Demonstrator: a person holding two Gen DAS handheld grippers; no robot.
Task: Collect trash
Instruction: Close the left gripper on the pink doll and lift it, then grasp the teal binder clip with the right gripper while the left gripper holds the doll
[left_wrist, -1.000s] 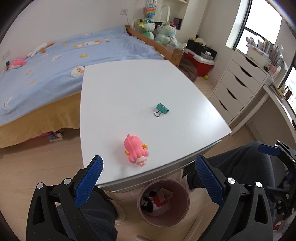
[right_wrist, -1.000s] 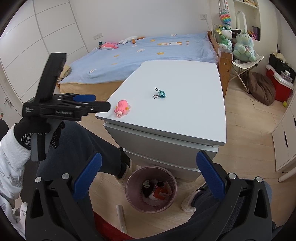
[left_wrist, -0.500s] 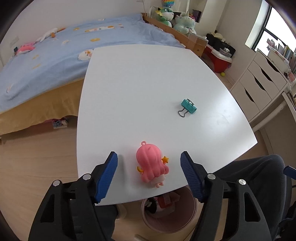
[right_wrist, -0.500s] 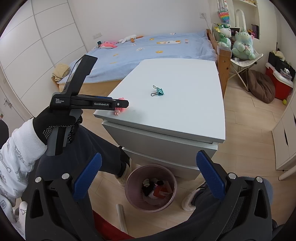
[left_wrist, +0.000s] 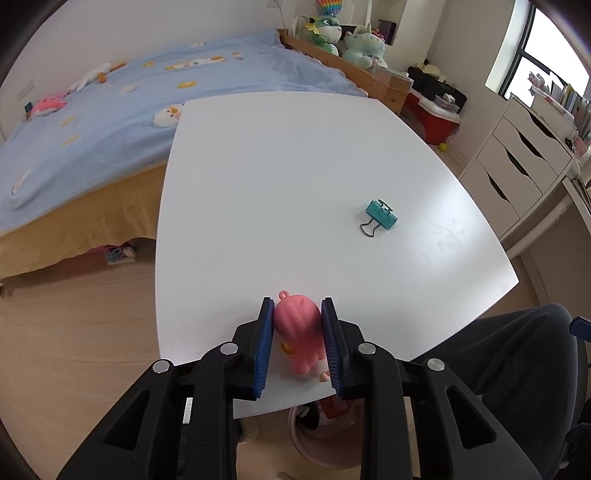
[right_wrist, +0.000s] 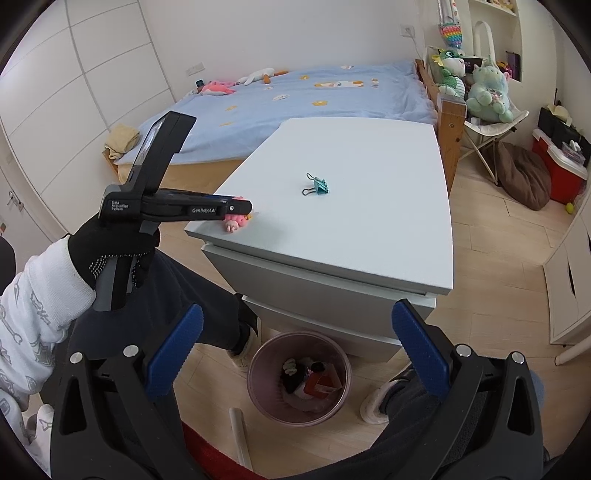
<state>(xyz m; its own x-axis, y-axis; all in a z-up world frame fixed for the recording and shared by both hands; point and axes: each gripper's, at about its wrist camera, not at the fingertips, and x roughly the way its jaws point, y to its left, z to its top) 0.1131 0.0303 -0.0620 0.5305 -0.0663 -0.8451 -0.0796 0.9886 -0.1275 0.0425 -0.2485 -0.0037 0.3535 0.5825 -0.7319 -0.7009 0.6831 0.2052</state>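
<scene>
A pink doll toy (left_wrist: 297, 328) lies at the near edge of the white table (left_wrist: 277, 166). My left gripper (left_wrist: 296, 306) is closing on it, its blue pads touching both sides of the doll. The right wrist view shows that gripper (right_wrist: 240, 208) from the side, with the doll (right_wrist: 236, 221) under its tip. A teal binder clip (left_wrist: 382, 215) (right_wrist: 320, 185) lies farther in on the table. My right gripper (right_wrist: 298, 314) hangs open above the floor over a pink trash bin (right_wrist: 300, 334) with several scraps inside.
The bin (left_wrist: 321, 456) stands on the wood floor under the table's near edge, between the person's dark-trousered legs (right_wrist: 207, 295). A bed with a blue cover (left_wrist: 92, 122) lies behind the table. White drawers (left_wrist: 517, 166) stand to the right.
My left gripper came down and forward over the pink doll and its jaws narrowed from wide apart to touching the doll's sides. The right gripper stayed where it was.
</scene>
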